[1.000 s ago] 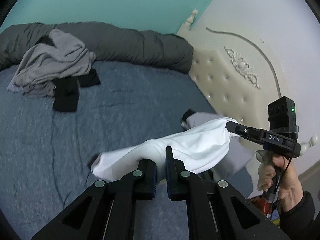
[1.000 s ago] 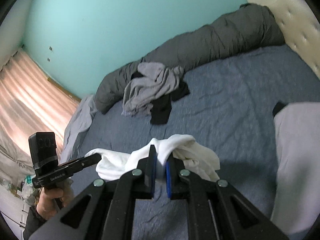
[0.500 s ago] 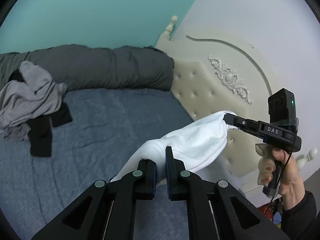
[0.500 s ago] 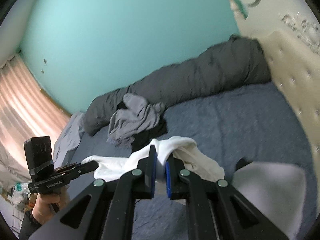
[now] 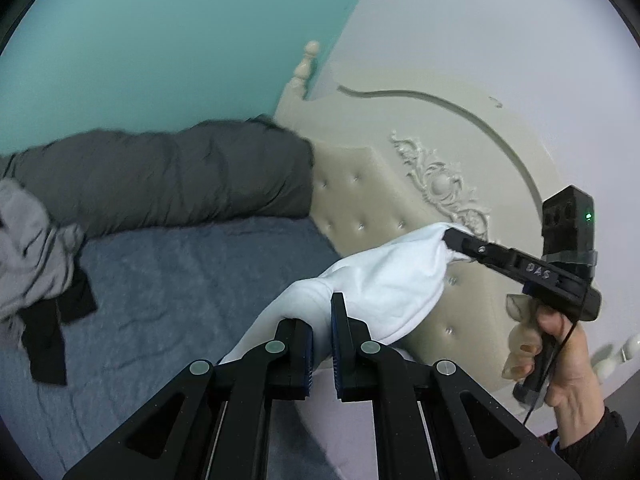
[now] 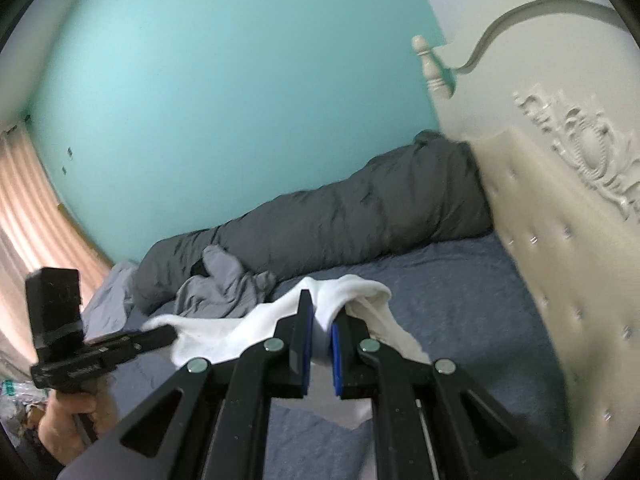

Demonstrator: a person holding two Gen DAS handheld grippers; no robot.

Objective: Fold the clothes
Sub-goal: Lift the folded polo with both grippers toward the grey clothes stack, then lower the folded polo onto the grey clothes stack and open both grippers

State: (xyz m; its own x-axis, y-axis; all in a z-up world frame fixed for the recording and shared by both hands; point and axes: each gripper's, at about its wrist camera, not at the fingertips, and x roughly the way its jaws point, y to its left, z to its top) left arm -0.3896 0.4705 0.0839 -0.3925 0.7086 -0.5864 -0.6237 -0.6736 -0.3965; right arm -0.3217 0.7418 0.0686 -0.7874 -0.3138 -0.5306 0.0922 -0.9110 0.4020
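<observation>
Two grippers, both clamped on one white garment (image 5: 384, 280). Left gripper (image 5: 320, 344): jaws closed on a bunched fold, cloth trailing below its fingers. Right gripper (image 6: 320, 344): jaws pinching the other end, cloth draped over both fingers. Garment stretched between the two, lifted off the blue bedsheet (image 5: 180, 280) beneath. Ahead and to the left of the left gripper: heap of grey clothes (image 5: 28, 252) with a black item (image 5: 52, 332). Beyond that: rolled dark grey duvet (image 5: 168, 176) against the teal wall (image 6: 220, 100). Right of both grippers: cream tufted headboard (image 6: 560, 260).

Teal wall (image 5: 160, 40), cream headboard (image 5: 400, 184), grey duvet (image 5: 168, 176)
</observation>
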